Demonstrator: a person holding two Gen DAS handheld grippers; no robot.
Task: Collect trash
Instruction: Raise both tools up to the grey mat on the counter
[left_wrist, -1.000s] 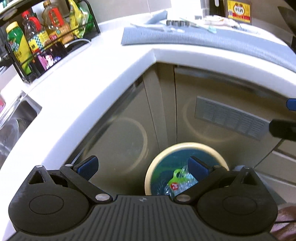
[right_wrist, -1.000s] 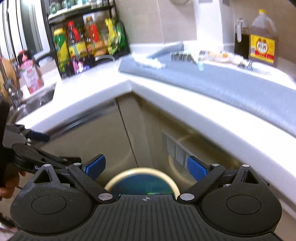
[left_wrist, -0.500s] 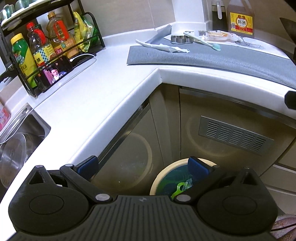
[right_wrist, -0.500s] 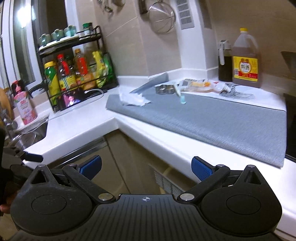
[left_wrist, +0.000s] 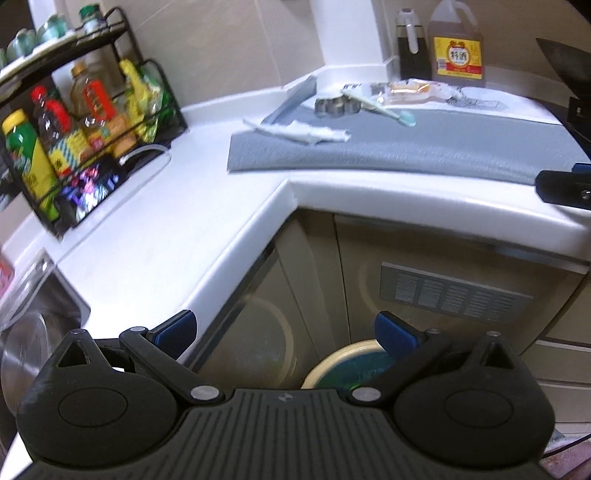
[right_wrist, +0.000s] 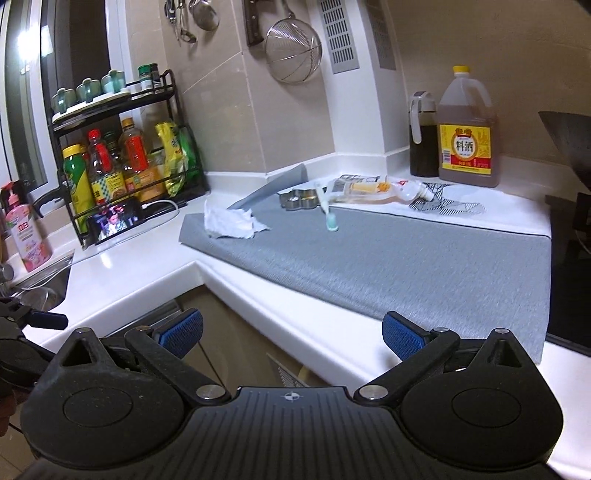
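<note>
A crumpled white tissue (right_wrist: 231, 221) (left_wrist: 303, 133) lies on the grey mat (right_wrist: 388, 258) near the counter corner. Behind it lie a toothbrush with a teal head (right_wrist: 328, 212) (left_wrist: 384, 109), a metal cutter (right_wrist: 301, 197) and a clear plastic wrapper (right_wrist: 373, 190). The round bin (left_wrist: 343, 363) stands on the floor below the corner, mostly hidden behind my left gripper (left_wrist: 284, 330), which is open and empty. My right gripper (right_wrist: 291, 334) is open and empty in front of the counter edge, well short of the tissue.
A black rack of bottles (right_wrist: 122, 162) stands at the back left, with a sink (right_wrist: 40, 291) and pink soap bottle (right_wrist: 27, 232) beside it. A cooking-wine jug (right_wrist: 467, 133) and dark bottle (right_wrist: 423, 136) stand at the back wall. A wok (right_wrist: 569, 140) sits far right.
Both grippers have risen and tilted up from the bin toward the countertop. The bin has slid low behind the left gripper and out of the right wrist view. Both stay open.
</note>
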